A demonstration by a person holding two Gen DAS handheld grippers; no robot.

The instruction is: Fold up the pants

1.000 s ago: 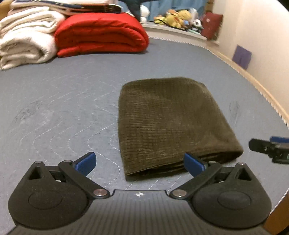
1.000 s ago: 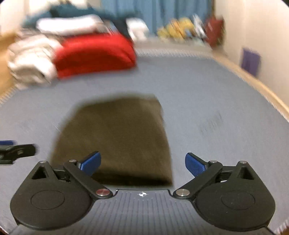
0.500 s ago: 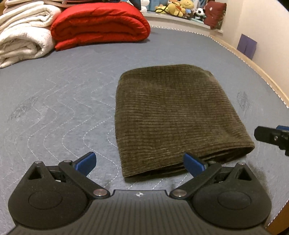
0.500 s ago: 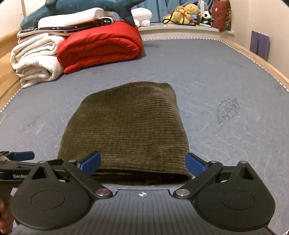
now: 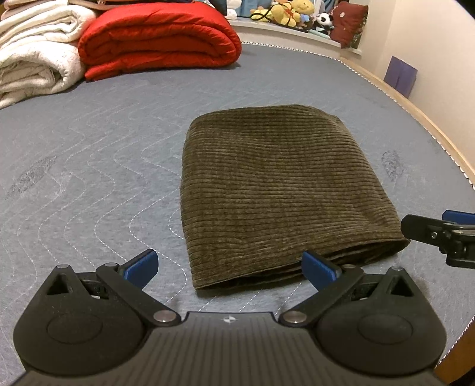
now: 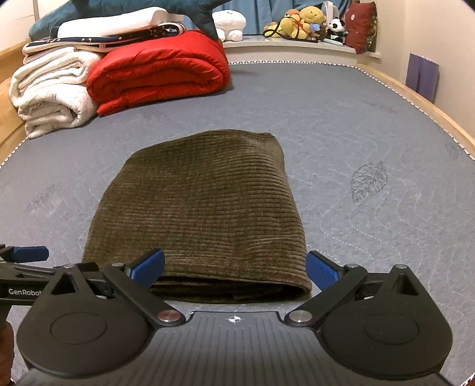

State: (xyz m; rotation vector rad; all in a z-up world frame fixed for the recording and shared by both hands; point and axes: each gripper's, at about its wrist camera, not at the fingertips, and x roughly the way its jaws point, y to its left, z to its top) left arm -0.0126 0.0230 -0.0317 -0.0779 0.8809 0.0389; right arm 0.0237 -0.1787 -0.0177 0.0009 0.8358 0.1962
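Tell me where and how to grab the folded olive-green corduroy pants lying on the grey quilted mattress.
Probably grip the near open edge of the olive-green corduroy pants, where the stacked layers show. Come in low from the front, sliding one finger of each open gripper, left gripper and right gripper, under the whole stack at opposite corners.

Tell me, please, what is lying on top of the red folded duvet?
In the right wrist view, the tail of a dark teal plush toy hangs onto the red duvet. The white blankets lie beside it. Whatever lies farther back on its top is hidden.
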